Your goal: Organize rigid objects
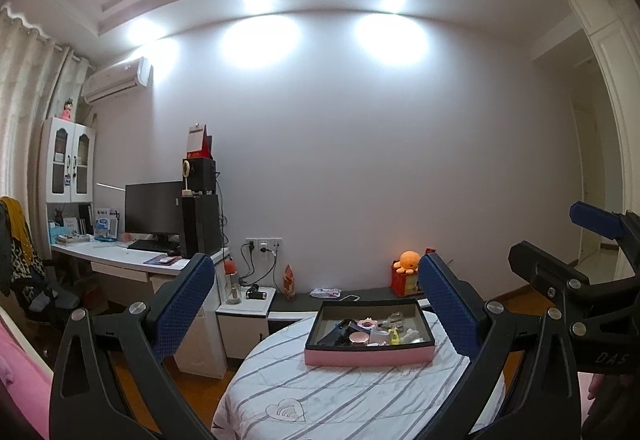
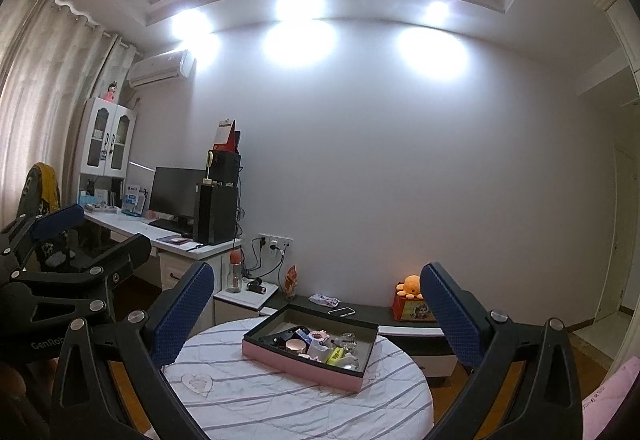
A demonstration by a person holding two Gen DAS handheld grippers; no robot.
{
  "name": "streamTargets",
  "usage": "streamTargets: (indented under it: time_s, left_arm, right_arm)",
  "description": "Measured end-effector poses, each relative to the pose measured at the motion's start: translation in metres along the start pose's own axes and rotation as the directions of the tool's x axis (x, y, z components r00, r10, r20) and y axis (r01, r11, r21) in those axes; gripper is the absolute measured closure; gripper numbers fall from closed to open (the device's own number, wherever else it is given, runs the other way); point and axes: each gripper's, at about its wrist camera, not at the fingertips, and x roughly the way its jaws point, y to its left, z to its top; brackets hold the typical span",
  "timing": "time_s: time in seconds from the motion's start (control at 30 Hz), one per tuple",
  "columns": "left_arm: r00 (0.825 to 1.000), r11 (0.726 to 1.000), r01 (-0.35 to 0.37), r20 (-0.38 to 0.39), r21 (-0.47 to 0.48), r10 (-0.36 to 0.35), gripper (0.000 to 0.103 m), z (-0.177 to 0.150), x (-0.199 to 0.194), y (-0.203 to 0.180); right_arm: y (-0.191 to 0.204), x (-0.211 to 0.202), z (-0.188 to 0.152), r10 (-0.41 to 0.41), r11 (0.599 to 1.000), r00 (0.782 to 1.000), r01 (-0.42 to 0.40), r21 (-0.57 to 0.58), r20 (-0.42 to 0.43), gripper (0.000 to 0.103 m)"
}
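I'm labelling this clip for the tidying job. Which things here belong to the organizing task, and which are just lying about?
Job:
pink box on the striped round table
small items inside the box
left gripper and right gripper, both open and empty

Lying about:
orange plush octopus
bottle
monitor
phone

Pink tray with dark inside, flat on striped round desk, crammed with small jumbled items.
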Motion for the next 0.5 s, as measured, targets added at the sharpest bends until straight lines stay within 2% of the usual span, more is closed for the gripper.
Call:
streamTargets:
  time_s: [0.5]
  left_arm:
    - [0.999,0.999,-0.028,-0.022,0.03,0.028,0.0,-0.0042,0.0034,-0.0014]
  right_arm:
    - [-0.0011,0.0079,-0.0085,0.017,1.0,0.999,-0.016,0.018,-0.031,0.0]
